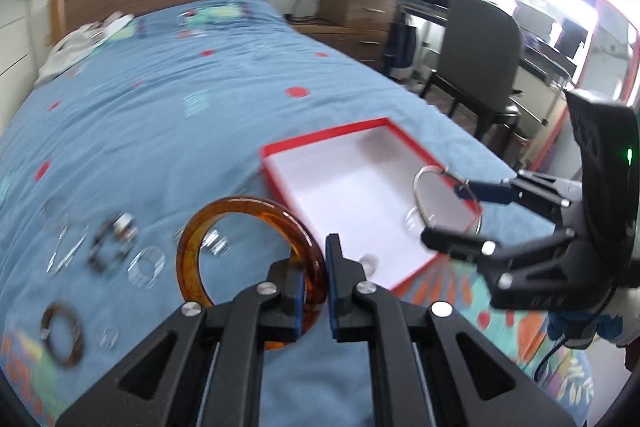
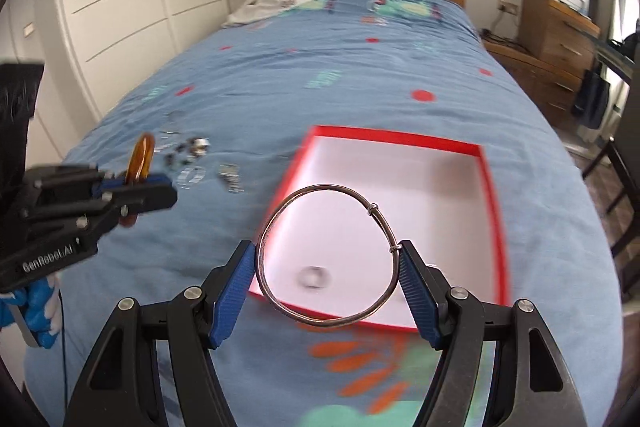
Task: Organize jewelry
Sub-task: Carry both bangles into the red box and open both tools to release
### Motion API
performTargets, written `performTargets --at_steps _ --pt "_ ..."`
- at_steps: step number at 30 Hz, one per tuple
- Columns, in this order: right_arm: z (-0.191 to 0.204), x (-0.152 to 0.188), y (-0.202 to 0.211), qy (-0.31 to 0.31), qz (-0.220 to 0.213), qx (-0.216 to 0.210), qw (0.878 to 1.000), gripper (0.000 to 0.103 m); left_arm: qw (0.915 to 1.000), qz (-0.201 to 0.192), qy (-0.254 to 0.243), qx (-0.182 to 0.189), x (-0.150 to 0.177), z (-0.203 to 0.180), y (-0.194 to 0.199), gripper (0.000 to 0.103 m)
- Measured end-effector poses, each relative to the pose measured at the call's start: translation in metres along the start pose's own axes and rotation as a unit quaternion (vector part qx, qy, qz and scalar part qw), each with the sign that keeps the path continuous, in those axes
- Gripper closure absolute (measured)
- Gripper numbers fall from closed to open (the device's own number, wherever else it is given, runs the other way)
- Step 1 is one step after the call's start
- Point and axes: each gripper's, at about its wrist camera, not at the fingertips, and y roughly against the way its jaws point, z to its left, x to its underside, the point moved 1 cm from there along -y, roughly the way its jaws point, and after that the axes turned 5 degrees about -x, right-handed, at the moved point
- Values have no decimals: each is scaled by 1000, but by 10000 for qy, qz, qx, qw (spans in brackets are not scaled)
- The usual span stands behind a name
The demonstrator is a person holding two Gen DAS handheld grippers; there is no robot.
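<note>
Amber bangle [image 1: 248, 267] and wire bangle [image 2: 326, 255] clamped in my jaws, above the bed [image 1: 160, 107].
Red box [image 2: 494, 227] nearly empty; several pieces [image 1: 116, 247] wait.

Loose jewelry [image 1: 116, 251] lies left of the box [image 1: 280, 151].

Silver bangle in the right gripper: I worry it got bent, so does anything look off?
The silver bangle looks egg-shaped rather than round between the right gripper pads, possibly squeezed or lens distortion. The amber bangle in the left gripper looks intact. The red box sits askew on the bed.
</note>
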Motion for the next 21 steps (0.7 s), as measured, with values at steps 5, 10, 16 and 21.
performTargets --at_steps 5,10,16,21 --pt "-39 5 -14 -185 199 70 9996 33 9994 142 -268 177 -31 -34 -46 95" --pt "-62 6 -31 -211 345 -32 9992 33 9978 384 -435 327 -38 -53 -85 95" --pt "-80 3 -54 113 596 -277 9978 33 9958 643 -528 383 -29 -55 -116 95" --pt "-81 8 -70 678 949 -549 9917 33 9918 933 -734 470 -16 -54 -138 94"
